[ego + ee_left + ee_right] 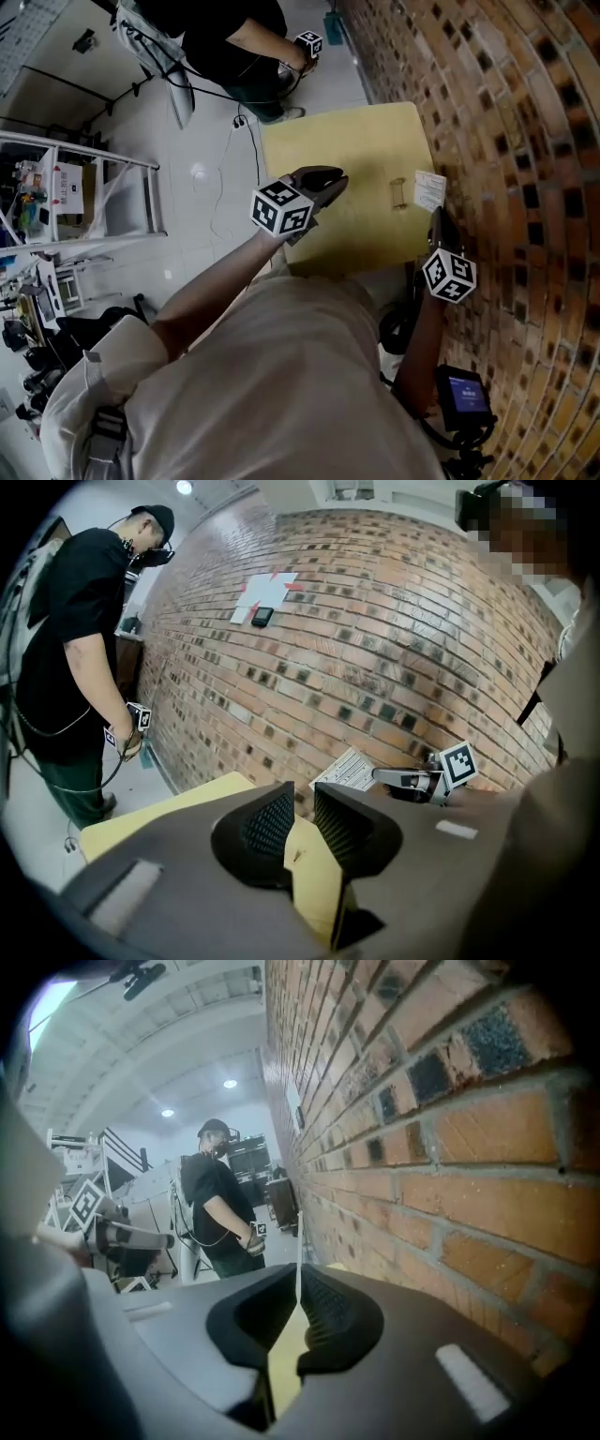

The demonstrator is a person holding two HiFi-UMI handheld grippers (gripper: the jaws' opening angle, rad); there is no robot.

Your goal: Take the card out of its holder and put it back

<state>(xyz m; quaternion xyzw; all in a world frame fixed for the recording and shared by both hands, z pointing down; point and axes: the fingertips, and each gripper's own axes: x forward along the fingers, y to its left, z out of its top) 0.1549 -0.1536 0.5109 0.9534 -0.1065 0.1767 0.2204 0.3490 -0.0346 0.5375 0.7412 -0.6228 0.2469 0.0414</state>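
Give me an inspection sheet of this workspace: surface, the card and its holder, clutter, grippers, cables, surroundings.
Surface: yellow table, set against the brick wall.
Job's things: card is out of its holder and held close to the wall; the clear card holder sits on the table beside it and looks empty.
Clutter: nothing seen on the table.
Grippers: right gripper jaws shut on the card's edge; left gripper over the table, jaws apart, nothing between them.
Cables: thin cable on the floor beside the table.
Surroundings: shelf rack across the floor; second person in black stands beyond the table.
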